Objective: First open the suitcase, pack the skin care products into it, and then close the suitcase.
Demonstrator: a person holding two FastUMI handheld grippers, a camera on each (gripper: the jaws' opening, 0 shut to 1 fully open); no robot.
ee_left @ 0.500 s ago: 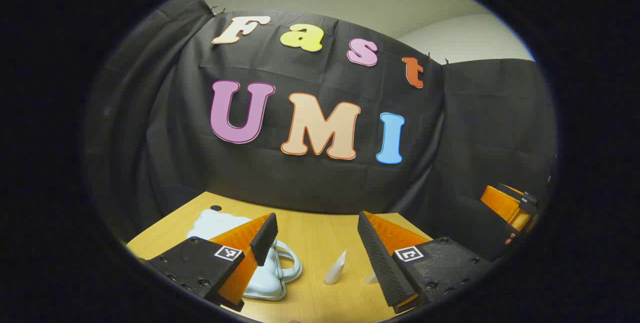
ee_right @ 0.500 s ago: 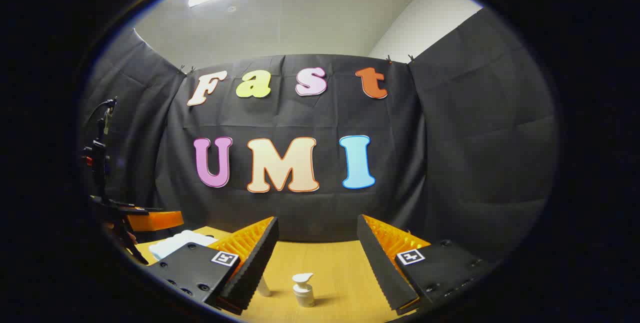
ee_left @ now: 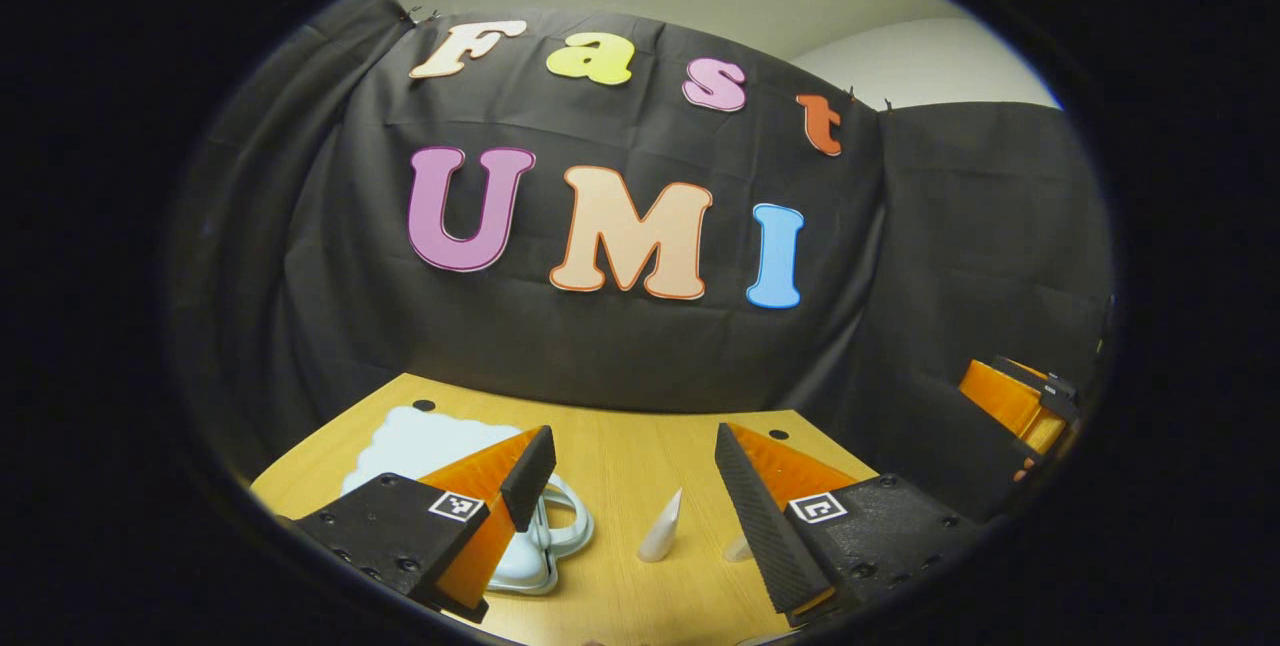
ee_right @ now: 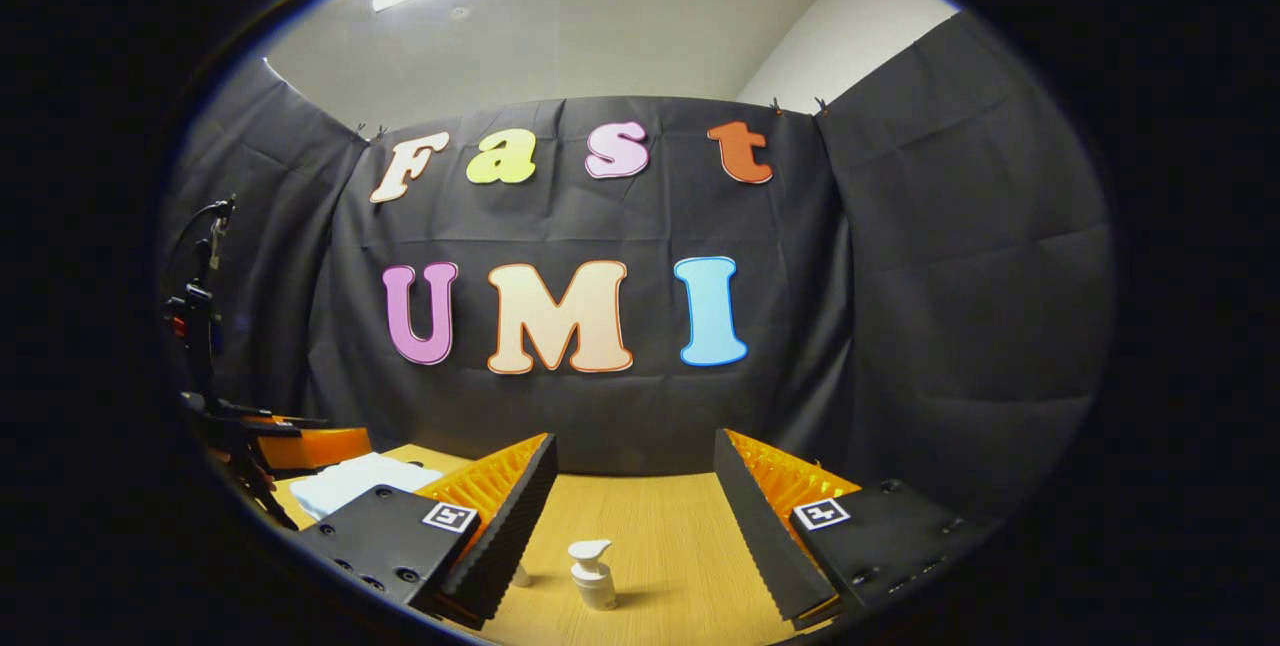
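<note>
In the left gripper view a pale blue suitcase point(ee_left: 420, 441) lies shut and flat on the wooden table point(ee_left: 620, 446). Its handle point(ee_left: 572, 518) points at me and my left finger partly covers it. A white tapered tube point(ee_left: 660, 530) stands between my fingers farther off, and a small pale item point(ee_left: 739, 551) peeks out by my right finger. My left gripper point(ee_left: 632, 432) is open and holds nothing. In the right gripper view a white pump bottle point(ee_right: 592, 576) stands on the table. The right gripper point(ee_right: 634, 438) is open above it, apart from it. The suitcase point(ee_right: 350, 479) lies at the left.
The black cloth wall closes the table's far side and both flanks. The right gripper point(ee_left: 1012, 400) shows at the far right of the left gripper view. The left gripper point(ee_right: 305, 446) shows at the left of the right gripper view, beside a dark stand point(ee_right: 200, 316).
Both views have tipped slightly downward, so more of the table and suitcase shows. The pump bottle sits a little farther left and higher in the right gripper view. Both grippers stay open.
</note>
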